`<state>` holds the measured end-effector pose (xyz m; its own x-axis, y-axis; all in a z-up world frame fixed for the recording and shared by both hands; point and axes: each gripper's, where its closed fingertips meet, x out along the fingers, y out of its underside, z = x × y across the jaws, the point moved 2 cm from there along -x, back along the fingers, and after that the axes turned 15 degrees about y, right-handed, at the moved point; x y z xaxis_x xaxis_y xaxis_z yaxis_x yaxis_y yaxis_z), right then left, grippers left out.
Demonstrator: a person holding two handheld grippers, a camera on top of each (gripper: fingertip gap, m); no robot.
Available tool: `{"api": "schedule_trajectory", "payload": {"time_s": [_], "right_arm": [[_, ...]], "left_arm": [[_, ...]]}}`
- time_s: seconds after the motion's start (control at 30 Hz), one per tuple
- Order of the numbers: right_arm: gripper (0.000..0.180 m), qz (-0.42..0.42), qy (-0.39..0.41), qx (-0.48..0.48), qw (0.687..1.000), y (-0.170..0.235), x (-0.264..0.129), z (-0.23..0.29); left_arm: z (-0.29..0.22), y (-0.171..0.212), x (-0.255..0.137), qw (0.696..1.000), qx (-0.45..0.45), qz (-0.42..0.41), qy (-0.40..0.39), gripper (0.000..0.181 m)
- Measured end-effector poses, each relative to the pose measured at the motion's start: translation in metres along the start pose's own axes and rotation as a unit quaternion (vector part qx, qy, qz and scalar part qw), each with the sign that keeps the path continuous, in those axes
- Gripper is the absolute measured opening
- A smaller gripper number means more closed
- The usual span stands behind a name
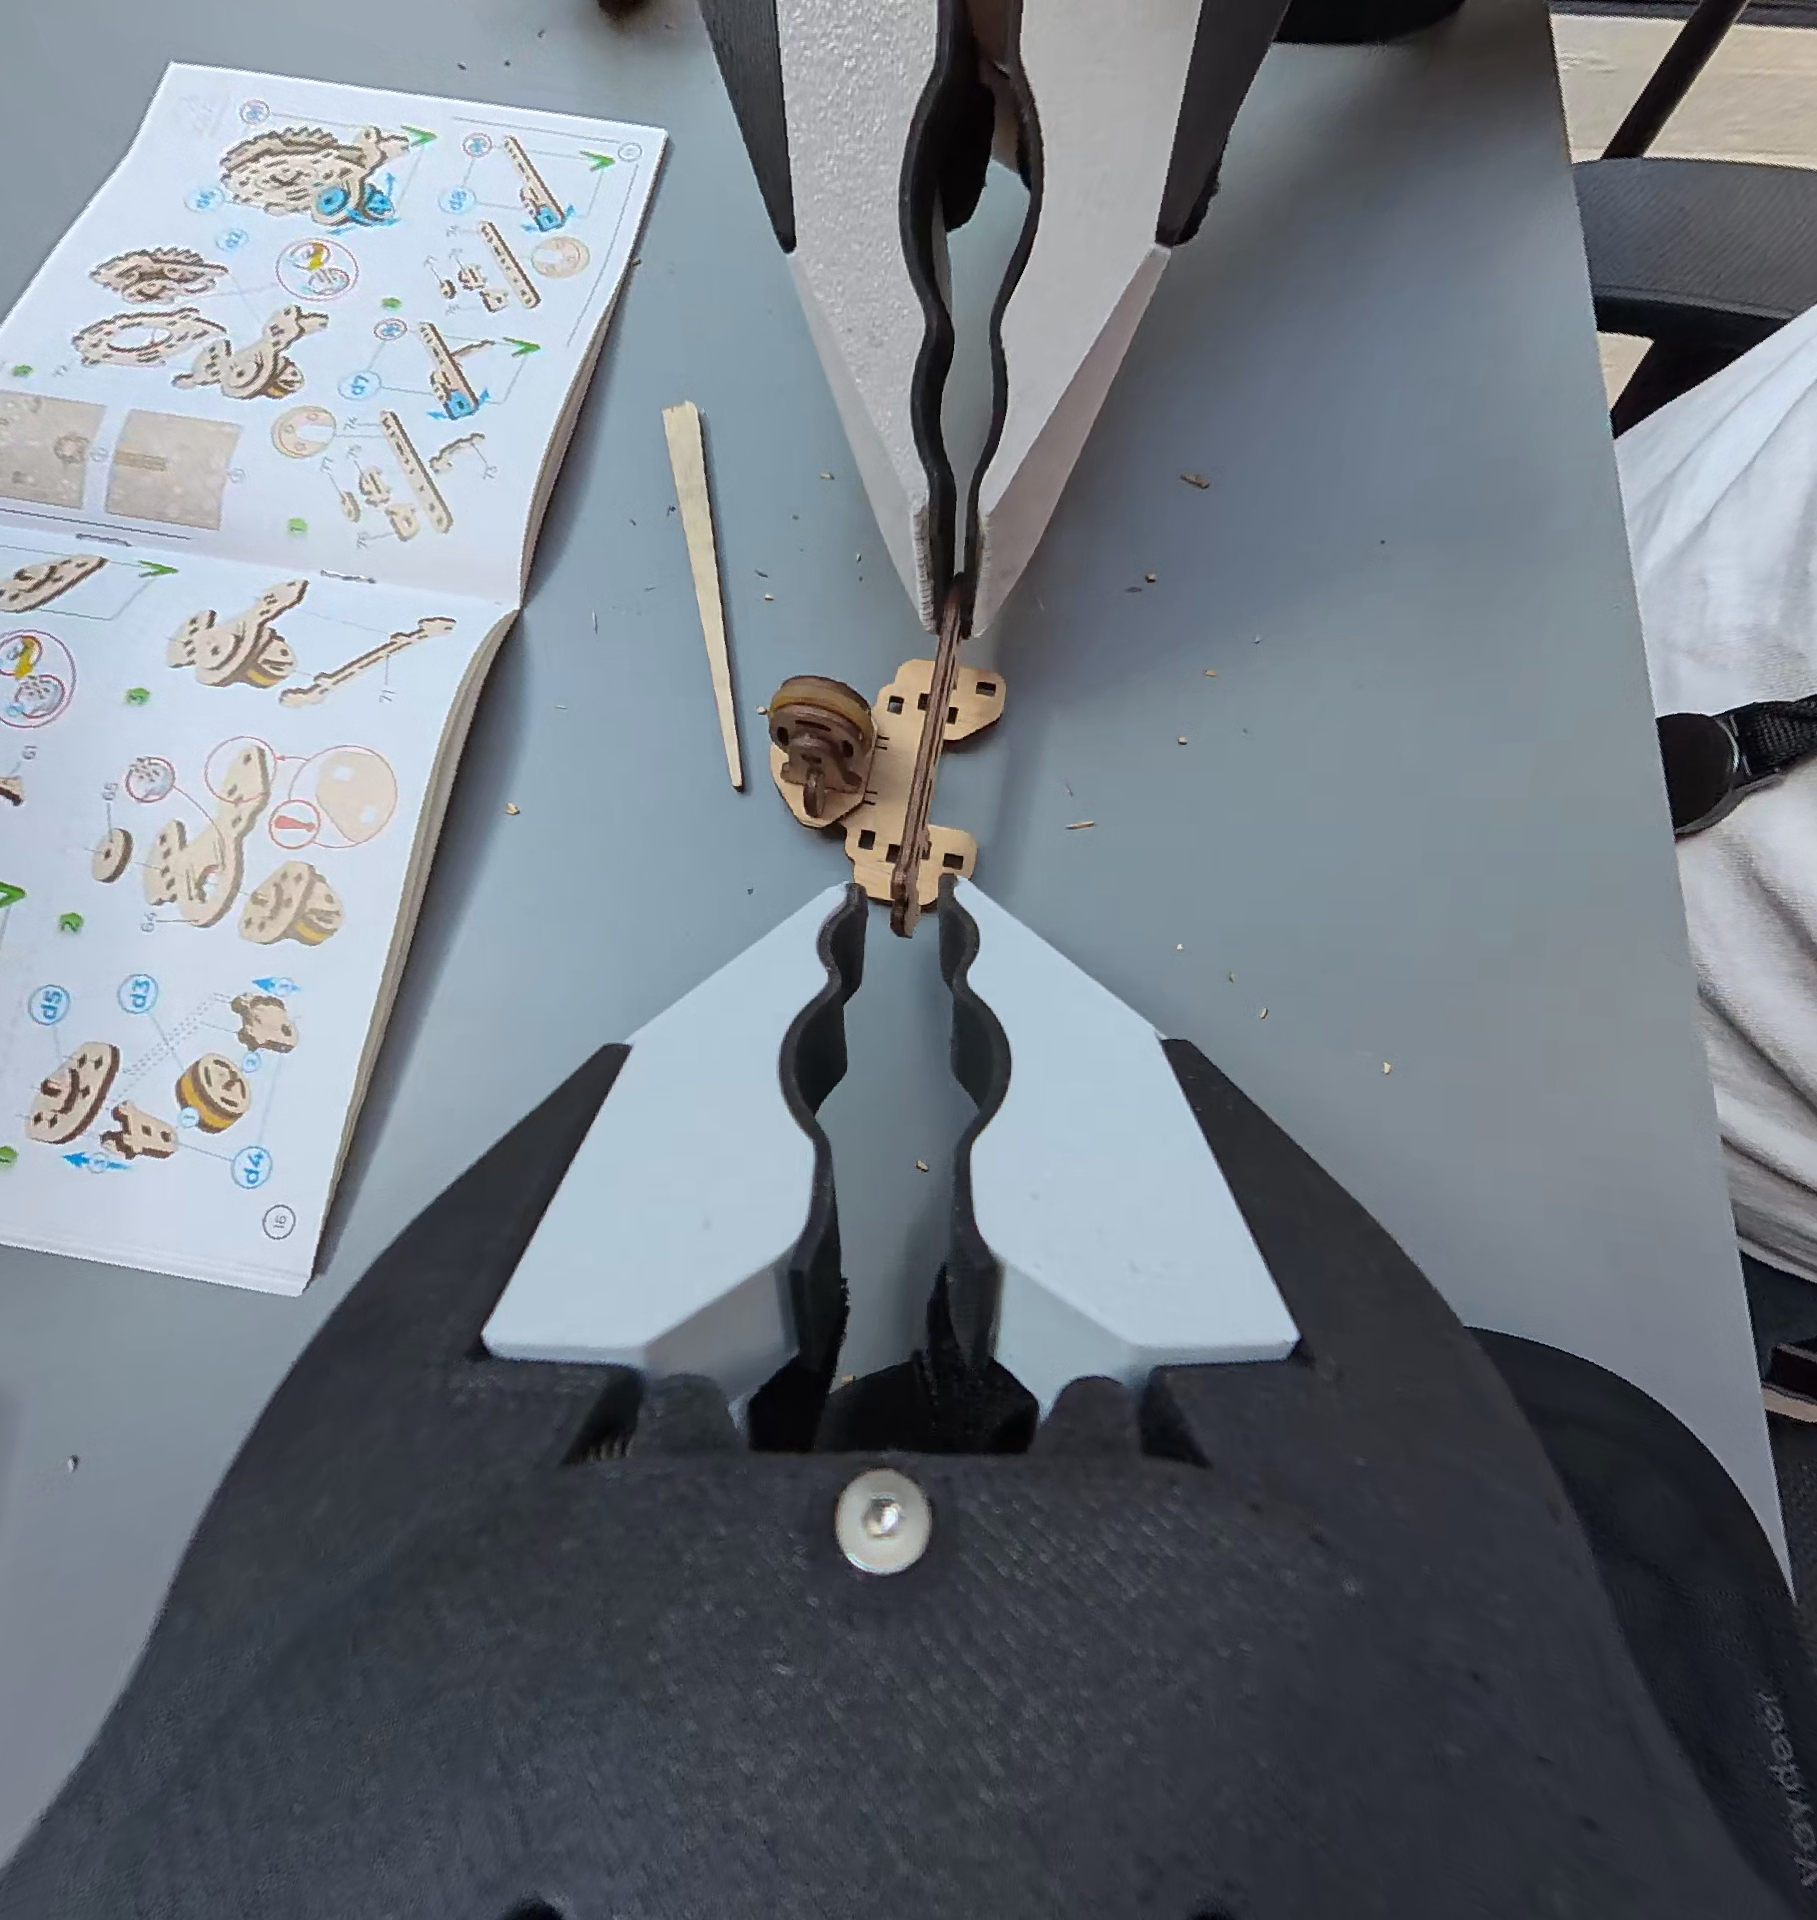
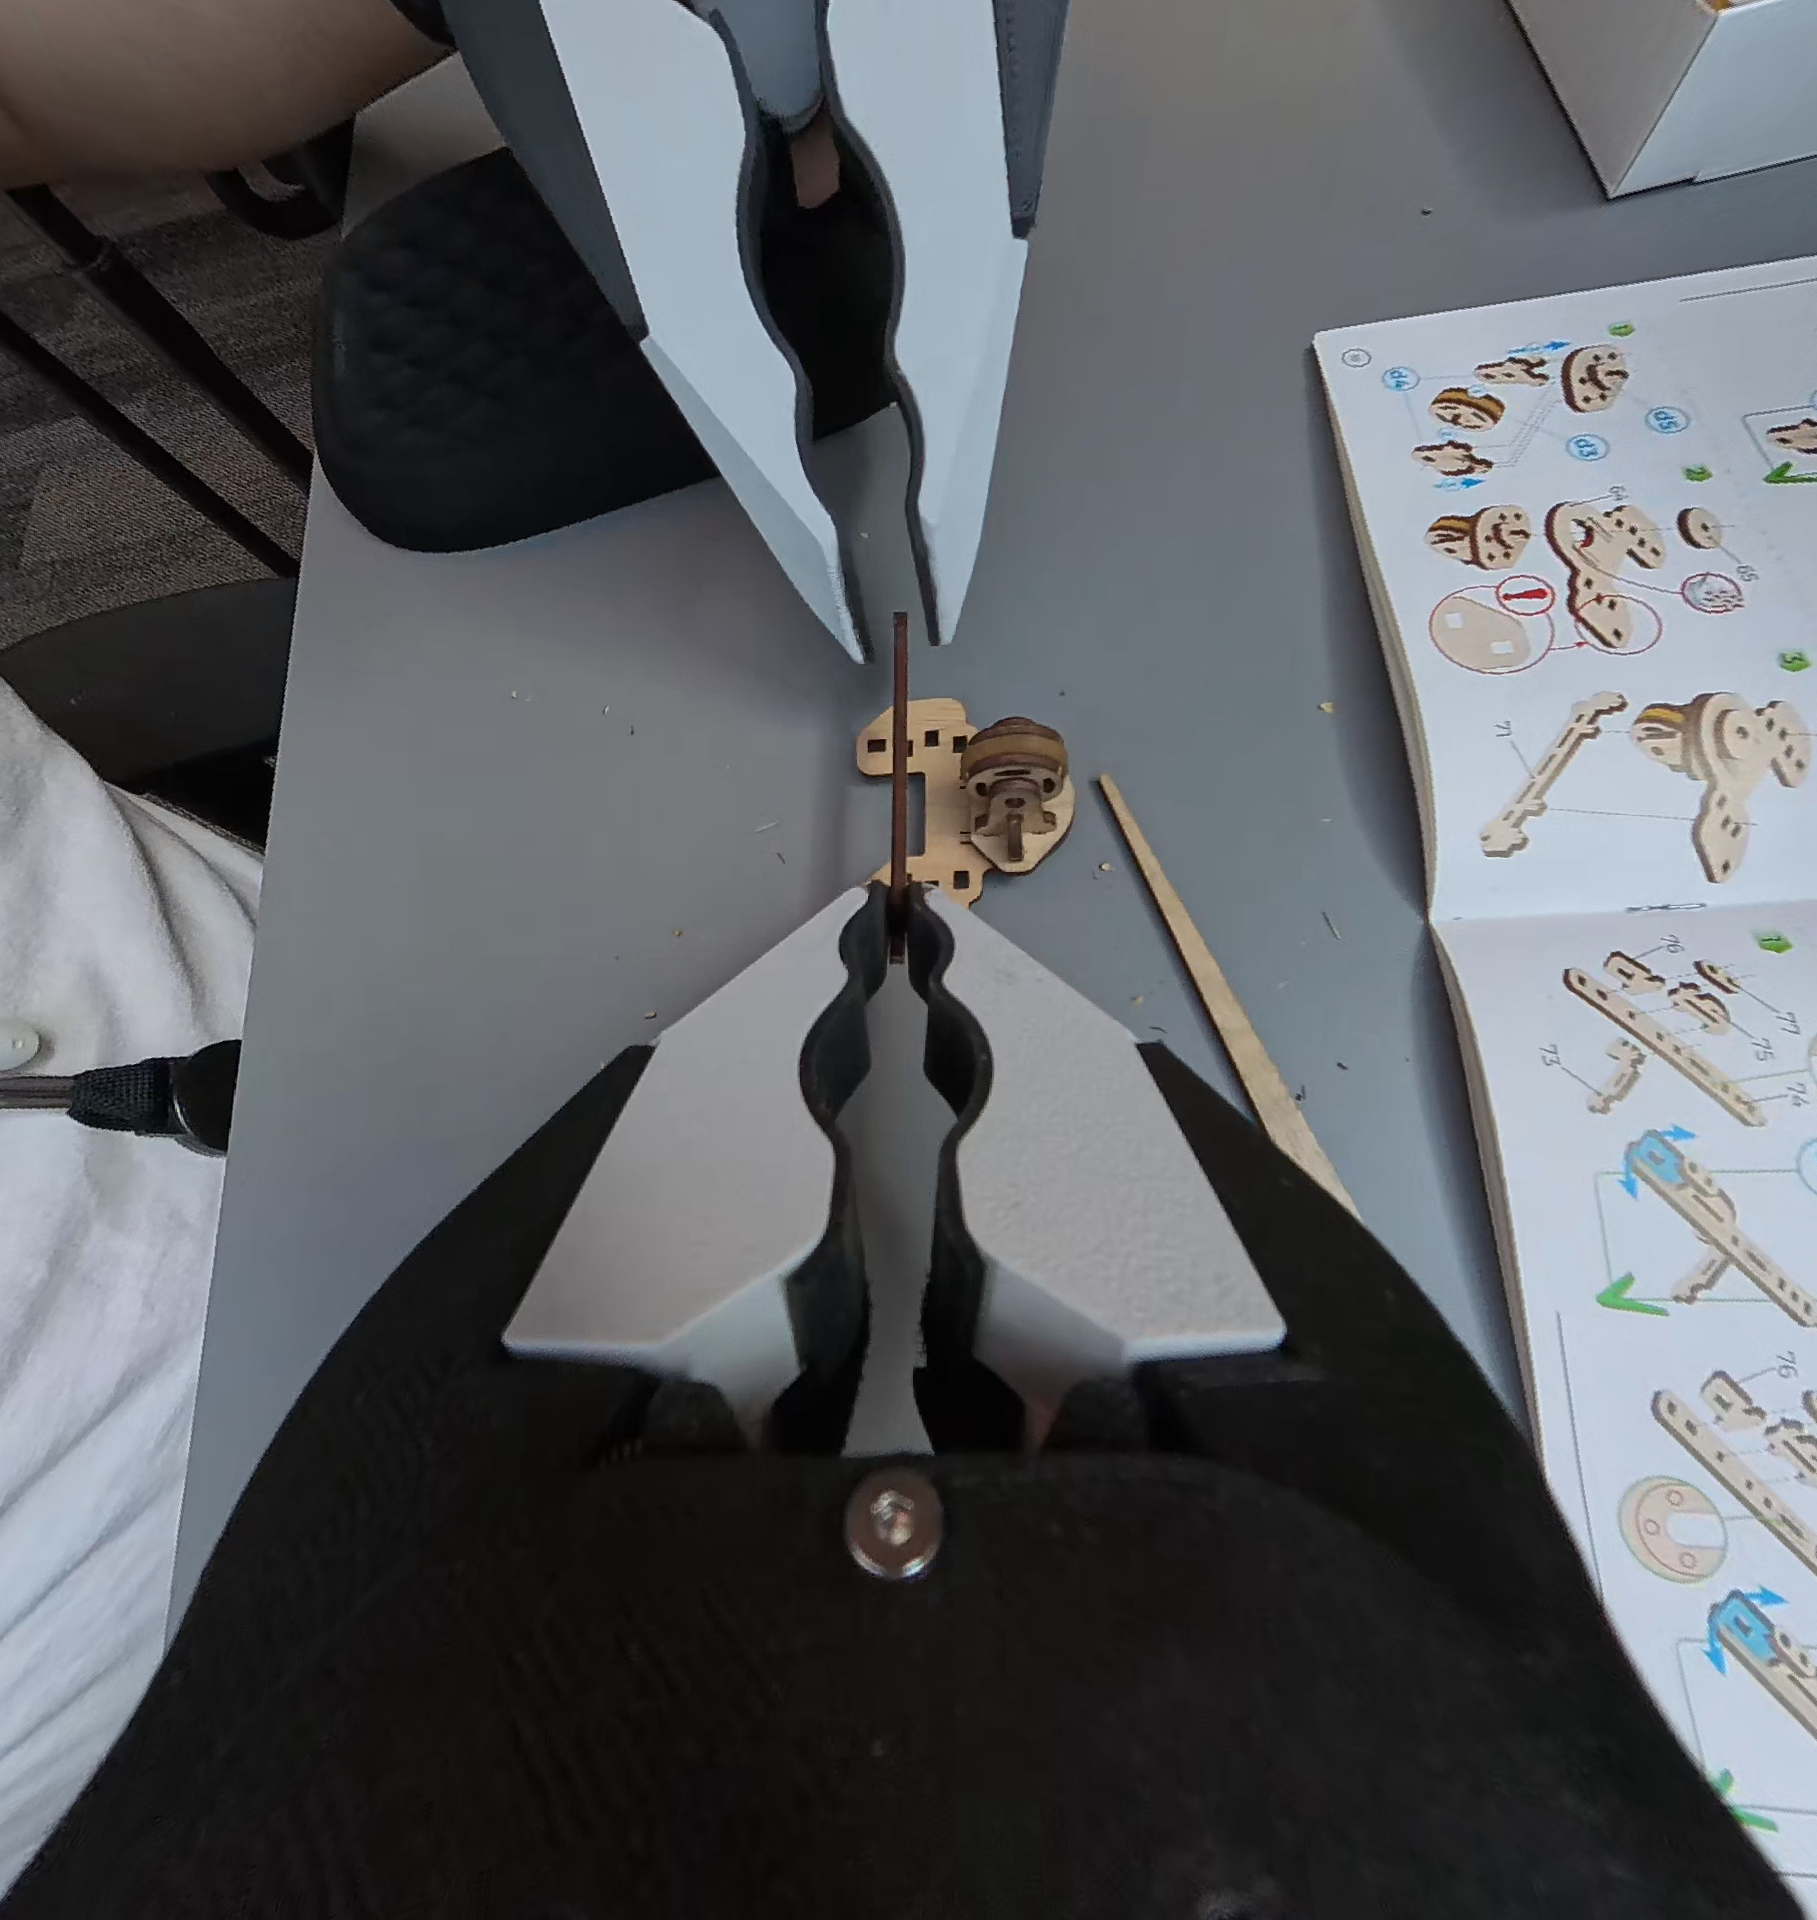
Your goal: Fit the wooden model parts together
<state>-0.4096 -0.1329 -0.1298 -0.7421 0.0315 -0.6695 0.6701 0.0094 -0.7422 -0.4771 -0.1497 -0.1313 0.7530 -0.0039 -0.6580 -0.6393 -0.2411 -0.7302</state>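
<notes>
A thin dark wooden strip (image 1: 930, 748) stands on edge over a flat pale wooden plate (image 1: 971, 696) with square slots, which lies on the grey table. A round layered wooden piece (image 1: 819, 727) sits on the plate's left part. My right gripper (image 2: 896, 914) is shut on the near end of the strip (image 2: 900, 769); it enters the left wrist view from the top (image 1: 954, 613). My left gripper (image 1: 899, 891) is open, its tips on either side of the strip's other end without clamping it. It also shows in the right wrist view (image 2: 899, 644), above the plate (image 2: 945, 722) and round piece (image 2: 1013, 769).
An open instruction booklet (image 1: 208, 623) (image 2: 1662, 935) lies beside the work. A loose tapered wooden stick (image 1: 706, 592) (image 2: 1195, 966) lies between booklet and plate. A white box (image 2: 1714, 83) stands at a corner. A person in white (image 1: 1766, 831) sits at the table edge. My hands' fingertips stand some 5 cm from each other.
</notes>
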Motion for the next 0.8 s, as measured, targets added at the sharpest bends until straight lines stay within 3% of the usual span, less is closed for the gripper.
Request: {"api": "schedule_trajectory", "payload": {"time_s": [0.07, 0.3, 0.63, 0.8], "right_arm": [[0.002, 0.002, 0.004, -0.001, 1.000, 0.0005, -0.0001, -0.0015], [0.008, -0.016, 0.015, -0.009, 1.000, -0.0069, -0.0088, -0.0091], [0.002, -0.044, 0.032, -0.026, 0.998, -0.0004, -0.0018, 0.0005], [0.002, -0.075, 0.019, 0.010, 0.997, -0.0034, -0.0049, -0.0009]], "left_arm": [[-0.0003, -0.0005, 0.0021, 1.000, 0.007, 0.003, 0.006, 0.002], [-0.0012, -0.0053, 0.0012, 1.000, 0.011, -0.002, 0.025, 0.001], [-0.0009, 0.0033, 0.0045, 0.998, 0.046, 0.025, 0.023, 0.001], [0.0013, 0.0014, 0.0028, 0.998, 0.051, 0.018, 0.026, 0.001]]}}
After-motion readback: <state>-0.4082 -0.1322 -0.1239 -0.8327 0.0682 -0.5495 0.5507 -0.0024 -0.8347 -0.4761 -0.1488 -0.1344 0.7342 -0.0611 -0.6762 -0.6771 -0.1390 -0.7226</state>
